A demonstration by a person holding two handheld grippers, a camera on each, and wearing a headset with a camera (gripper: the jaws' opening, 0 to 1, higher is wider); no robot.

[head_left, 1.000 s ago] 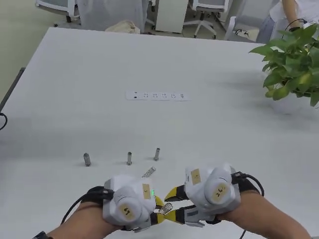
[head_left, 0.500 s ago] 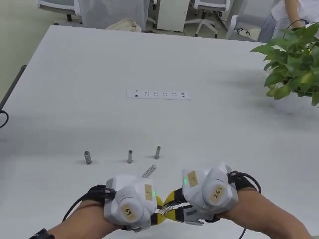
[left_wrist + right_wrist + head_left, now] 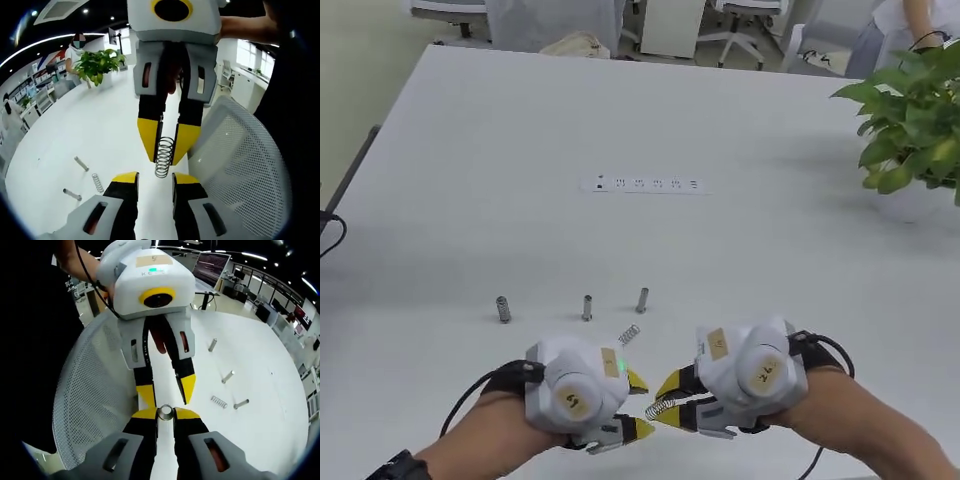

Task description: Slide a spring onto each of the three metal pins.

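Right hand-held gripper (image 3: 165, 414) pinching a small silver coil spring (image 3: 163, 157) by the front edge of the white worktop (image 3: 720, 120), left hand-held gripper (image 3: 155, 177) jaws apart & empty, so pickup's done imo, next: line the bore up over a bare short metal pin (image 3: 587, 307).

- White table (image 3: 470, 150).
- Power strip (image 3: 645, 184) lies mid-table.
- Three metal pins (image 3: 587, 307) stand in a row.
- Loose spring (image 3: 629, 334) lies just beside the rightmost pin.
- Potted plant (image 3: 910, 120) stands at the right edge.

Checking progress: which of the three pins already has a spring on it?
The leftmost pin in the head view: it looks thicker and ribbed with coils, while the middle pin and right pin are slim and bare.
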